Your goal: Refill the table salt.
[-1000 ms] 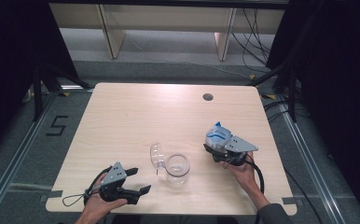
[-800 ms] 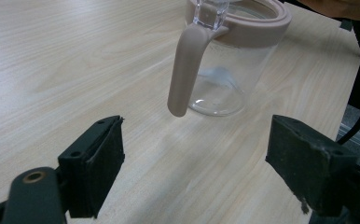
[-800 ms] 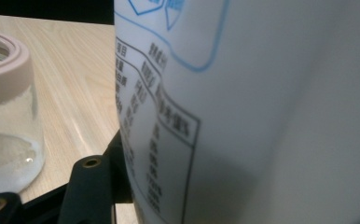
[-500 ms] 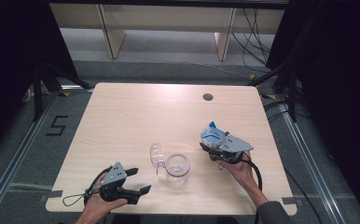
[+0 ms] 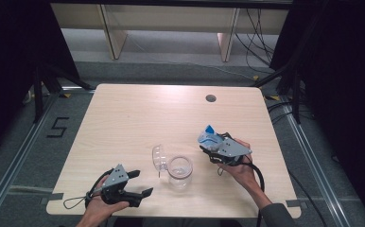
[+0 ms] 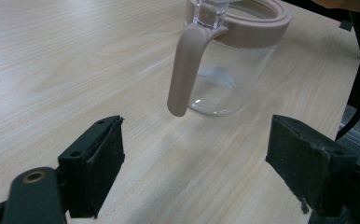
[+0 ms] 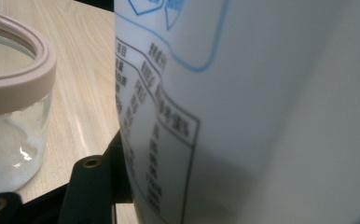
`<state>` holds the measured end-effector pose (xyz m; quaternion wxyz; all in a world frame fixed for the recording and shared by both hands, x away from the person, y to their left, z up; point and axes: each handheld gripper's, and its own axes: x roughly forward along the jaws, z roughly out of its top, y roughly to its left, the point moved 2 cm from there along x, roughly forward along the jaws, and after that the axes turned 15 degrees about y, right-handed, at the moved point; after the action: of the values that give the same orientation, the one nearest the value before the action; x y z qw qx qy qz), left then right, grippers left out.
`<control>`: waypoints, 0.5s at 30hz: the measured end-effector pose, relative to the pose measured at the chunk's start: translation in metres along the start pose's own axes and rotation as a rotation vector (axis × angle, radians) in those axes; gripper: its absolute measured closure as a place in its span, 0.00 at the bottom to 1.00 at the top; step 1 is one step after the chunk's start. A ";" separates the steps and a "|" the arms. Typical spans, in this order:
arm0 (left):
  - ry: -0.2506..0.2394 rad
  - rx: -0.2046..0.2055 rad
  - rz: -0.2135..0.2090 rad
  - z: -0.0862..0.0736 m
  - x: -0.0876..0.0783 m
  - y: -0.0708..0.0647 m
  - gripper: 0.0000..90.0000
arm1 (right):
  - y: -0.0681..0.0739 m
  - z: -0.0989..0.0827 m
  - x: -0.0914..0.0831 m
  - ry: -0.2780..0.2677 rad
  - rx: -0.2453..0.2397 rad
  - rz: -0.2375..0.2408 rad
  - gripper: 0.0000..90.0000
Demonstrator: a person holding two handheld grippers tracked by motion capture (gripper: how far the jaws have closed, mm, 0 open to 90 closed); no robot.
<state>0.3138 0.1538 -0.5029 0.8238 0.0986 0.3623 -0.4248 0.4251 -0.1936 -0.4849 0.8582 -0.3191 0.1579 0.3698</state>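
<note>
While the white-and-blue packet [image 5: 208,137] has drifted slightly toward the open jar [image 5: 179,171], clamped in the right gripper [image 5: 213,147] just right of it, pouring looks near. Left gripper [image 5: 140,183] waits, jaws apart, beside the jar's handle [image 6: 183,70].

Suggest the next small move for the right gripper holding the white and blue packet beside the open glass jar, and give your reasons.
Probably carry the packet toward the person's left until it hangs over the glass jar. The right gripper is shut on the packet, off to the jar's right. The jar's lid is flipped open and its mouth is clear. The left gripper rests open near the jar, not holding it.
</note>
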 end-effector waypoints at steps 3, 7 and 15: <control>-0.005 -0.006 -0.002 0.000 0.001 0.000 0.20 | 0.003 0.003 -0.001 0.009 -0.036 -0.006 0.47; -0.007 -0.014 -0.003 0.000 0.001 -0.001 0.20 | 0.006 0.005 -0.003 0.003 -0.083 -0.020 0.47; -0.007 -0.014 -0.003 0.000 0.001 -0.001 0.20 | 0.009 0.009 -0.005 0.008 -0.137 -0.040 0.47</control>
<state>0.3131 0.1526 -0.5036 0.8250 0.0908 0.3622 -0.4241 0.4156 -0.1853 -0.4792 0.8408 -0.3819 0.1293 0.3613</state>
